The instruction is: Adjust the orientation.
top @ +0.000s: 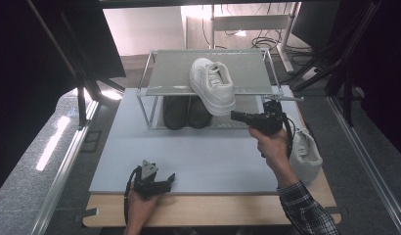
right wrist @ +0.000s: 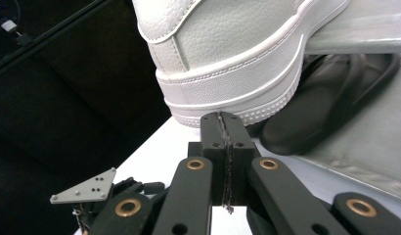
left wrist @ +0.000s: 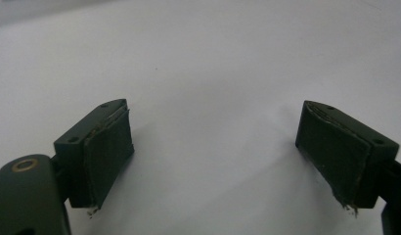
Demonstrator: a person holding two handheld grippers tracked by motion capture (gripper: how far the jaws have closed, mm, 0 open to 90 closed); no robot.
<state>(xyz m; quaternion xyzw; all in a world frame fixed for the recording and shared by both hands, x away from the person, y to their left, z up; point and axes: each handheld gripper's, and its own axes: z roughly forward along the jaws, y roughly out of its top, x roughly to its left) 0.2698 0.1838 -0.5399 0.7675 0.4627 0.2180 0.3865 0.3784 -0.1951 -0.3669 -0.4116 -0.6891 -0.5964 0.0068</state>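
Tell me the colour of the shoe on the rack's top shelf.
White shoe, clearest in the right gripper view.

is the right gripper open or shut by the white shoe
Shut: the right gripper has its two pads pressed together with nothing between them, tips just below the white shoe's heel.

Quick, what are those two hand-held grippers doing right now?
Left hand-held gripper: open, holding nothing, over the pale grey table mat.
Right hand-held gripper: closed, empty, tips just below the white leather sneaker.

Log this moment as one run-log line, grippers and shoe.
left gripper: open, idle on grey mat | right gripper: shut, empty, at heel of white leather sneaker | sneaker: overhanging metal shoe rack's top shelf
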